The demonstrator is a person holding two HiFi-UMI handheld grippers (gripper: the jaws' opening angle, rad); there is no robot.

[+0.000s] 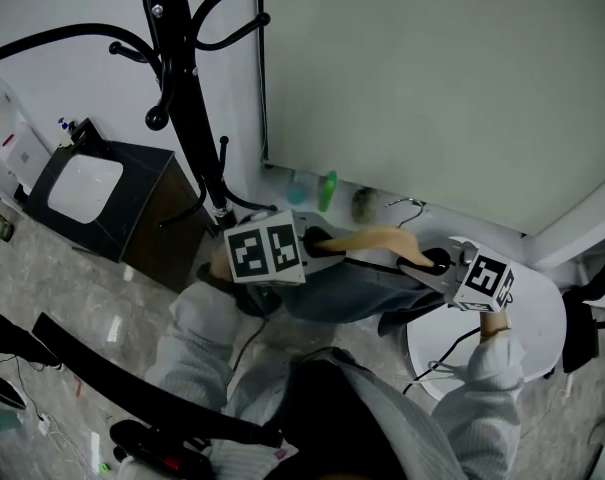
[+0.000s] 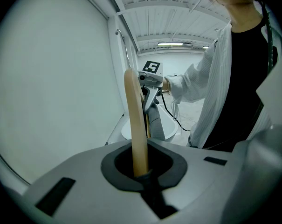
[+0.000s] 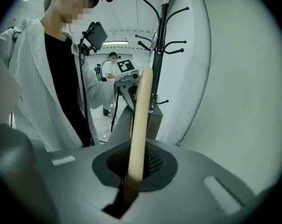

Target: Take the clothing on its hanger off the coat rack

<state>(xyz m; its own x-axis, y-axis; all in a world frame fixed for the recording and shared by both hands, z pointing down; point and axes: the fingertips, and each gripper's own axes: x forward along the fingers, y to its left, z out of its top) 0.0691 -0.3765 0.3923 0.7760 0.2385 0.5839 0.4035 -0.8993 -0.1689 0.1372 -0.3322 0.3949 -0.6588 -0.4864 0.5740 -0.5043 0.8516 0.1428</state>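
A pale wooden hanger point(image 1: 380, 240) with a grey garment point(image 1: 352, 290) draped under it is held level between my two grippers, off the black coat rack point(image 1: 187, 98). My left gripper point(image 1: 317, 244) is shut on one end of the hanger point(image 2: 135, 125), and my right gripper point(image 1: 437, 260) is shut on the other end point(image 3: 141, 120). The hanger's wire hook point(image 1: 410, 206) points toward the wall and touches nothing. In the left gripper view, the right gripper point(image 2: 150, 76) faces me along the wooden bar. The rack's hooks point(image 3: 161, 41) stand bare behind the left gripper point(image 3: 127, 71).
A black cabinet point(image 1: 97, 193) with a white top stands left of the rack's pole. A round white table point(image 1: 542, 318) sits under my right hand. Small bottles point(image 1: 327, 190) line the ledge below the large pale wall panel point(image 1: 432, 78). Another person point(image 3: 112, 59) stands far back.
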